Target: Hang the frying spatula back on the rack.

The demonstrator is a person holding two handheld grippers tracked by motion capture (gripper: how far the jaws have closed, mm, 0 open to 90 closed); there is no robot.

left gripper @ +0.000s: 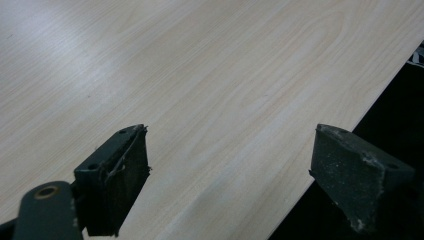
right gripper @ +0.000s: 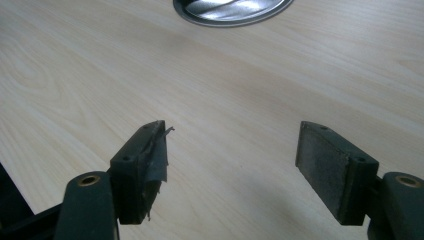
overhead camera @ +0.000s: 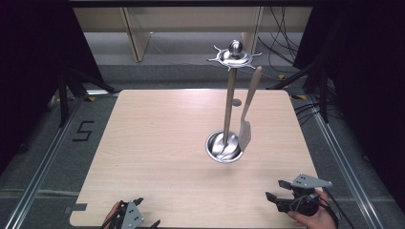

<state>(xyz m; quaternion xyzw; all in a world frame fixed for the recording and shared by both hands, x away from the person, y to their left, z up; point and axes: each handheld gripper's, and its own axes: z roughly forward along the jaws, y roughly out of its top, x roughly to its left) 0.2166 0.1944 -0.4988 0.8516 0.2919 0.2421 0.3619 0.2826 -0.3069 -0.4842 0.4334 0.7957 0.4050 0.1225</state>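
The utensil stand [overhead camera: 228, 102] is set upright on the table [overhead camera: 157, 143], right of its middle, its round steel base [right gripper: 232, 9] well apart from every edge. A spatula [overhead camera: 248, 112] is hung from the stand's top ring, its blade beside the base. The right gripper [overhead camera: 276, 190] is held at the near right corner, jaws spread wide with nothing between. The left gripper [overhead camera: 143, 220] is held at the near edge, jaws likewise wide over bare wood.
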